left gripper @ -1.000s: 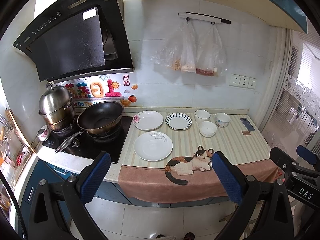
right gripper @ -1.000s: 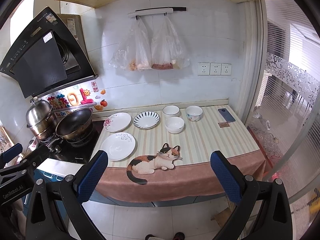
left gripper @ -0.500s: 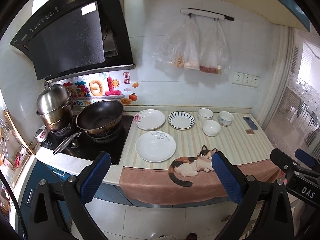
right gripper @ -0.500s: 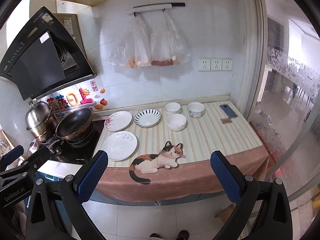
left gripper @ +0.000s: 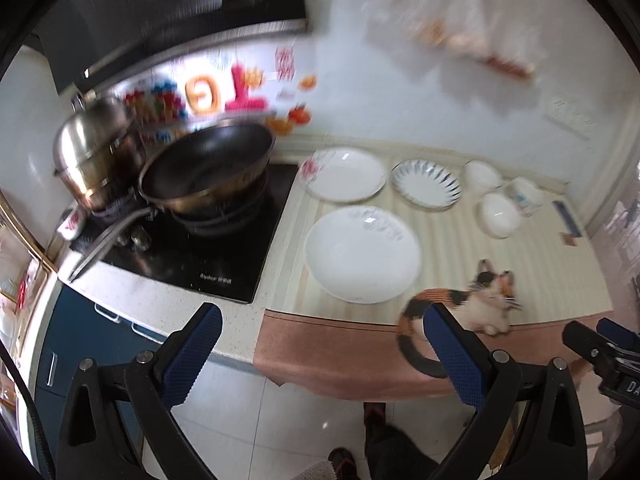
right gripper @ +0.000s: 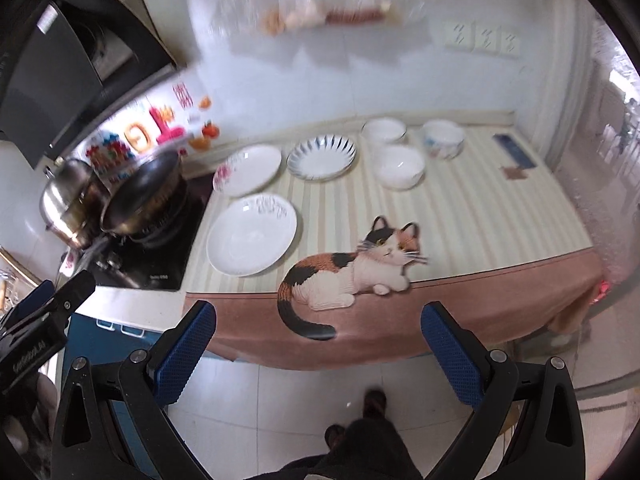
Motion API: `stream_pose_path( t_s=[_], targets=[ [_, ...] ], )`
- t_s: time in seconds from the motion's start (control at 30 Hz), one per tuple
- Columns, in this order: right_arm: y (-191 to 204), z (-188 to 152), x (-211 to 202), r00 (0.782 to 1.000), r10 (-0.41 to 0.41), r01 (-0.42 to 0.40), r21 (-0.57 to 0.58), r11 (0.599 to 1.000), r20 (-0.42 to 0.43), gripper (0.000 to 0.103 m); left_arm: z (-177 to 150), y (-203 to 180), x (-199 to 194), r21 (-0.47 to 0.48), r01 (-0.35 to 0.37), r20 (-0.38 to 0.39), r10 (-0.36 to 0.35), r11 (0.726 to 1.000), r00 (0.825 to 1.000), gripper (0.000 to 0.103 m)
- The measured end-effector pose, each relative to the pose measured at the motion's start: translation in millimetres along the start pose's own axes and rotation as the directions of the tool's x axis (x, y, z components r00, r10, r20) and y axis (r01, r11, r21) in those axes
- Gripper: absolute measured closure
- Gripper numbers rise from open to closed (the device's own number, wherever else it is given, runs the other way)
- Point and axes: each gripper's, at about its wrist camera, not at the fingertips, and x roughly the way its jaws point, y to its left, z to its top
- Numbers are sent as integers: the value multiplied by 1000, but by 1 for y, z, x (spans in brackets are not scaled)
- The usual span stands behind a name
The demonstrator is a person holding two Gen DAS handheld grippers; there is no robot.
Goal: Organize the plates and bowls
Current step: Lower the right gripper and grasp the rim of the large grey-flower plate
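Little text can be read with confidence. On the body of the left gripper (right gripper: 40, 344), seen at the left edge of the right wrist view, white lettering is printed but blurred, with an ending that appears as "AS"; on the right gripper (left gripper: 616, 364), at the right edge of the left wrist view, the letters "DA" are cut off by the frame. A small white brand mark is noted on the front edge of the black cooktop (left gripper: 216, 279), too blurred to be read.
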Motion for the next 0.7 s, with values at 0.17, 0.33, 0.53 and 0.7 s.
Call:
stream_pose_path(
  t_s=[0.17,0.33,0.53,0.7],
  targets=[
    [5,28,98,993,38,-41,-25,999,-108,0,26,14,87,-56,-29,-104,23,998,994,1],
    [12,70,212,969,115,-122,-22,992,-218,0,52,20,178,-88,-20,-227,-1,996,974,8],
    [20,107,336,923,161,-175,-7,985,-351,7,61,18,272,-95,-10,-394,-28,995,918,37],
    [21,126,416,868,238,-237,57,970,-436,30,64,19,308,-112,9,-454,-59,994,889,41]
  ],
)
